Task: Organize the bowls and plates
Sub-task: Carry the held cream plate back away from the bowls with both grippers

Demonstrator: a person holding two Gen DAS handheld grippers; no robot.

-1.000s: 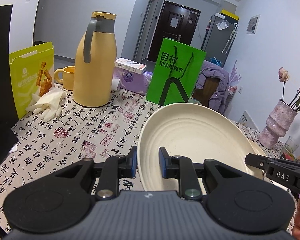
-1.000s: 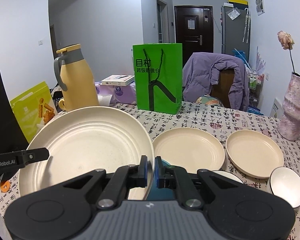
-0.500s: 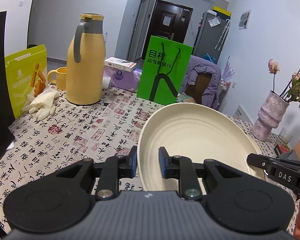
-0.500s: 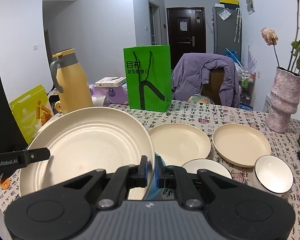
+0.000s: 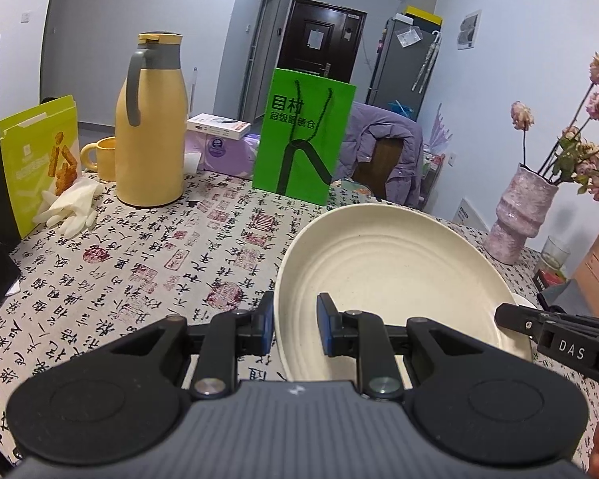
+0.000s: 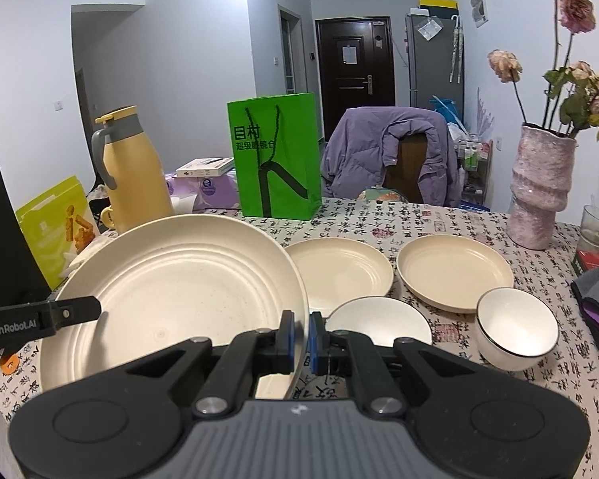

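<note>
A large cream plate [image 5: 391, 279] is held above the table by both grippers. My left gripper [image 5: 295, 327] straddles its left rim with a gap between pads and plate. My right gripper [image 6: 300, 337] is shut on the same plate's [image 6: 171, 299] right rim. Two smaller cream plates [image 6: 339, 271] [image 6: 455, 271] lie on the table behind. A white bowl [image 6: 379, 319] and a second white bowl [image 6: 517, 327] sit in front of them.
A yellow thermos [image 5: 149, 123], yellow mug [image 5: 100, 157], green paper bag [image 5: 303, 135], snack bag [image 5: 40, 159] and white gloves [image 5: 74, 207] stand at the left and back. A pink vase [image 6: 539, 191] and a glass [image 6: 595, 227] stand at the right.
Both grippers and the large plate have drawn back toward the near side of the table and risen slightly; more of the table and both bowls now show.
</note>
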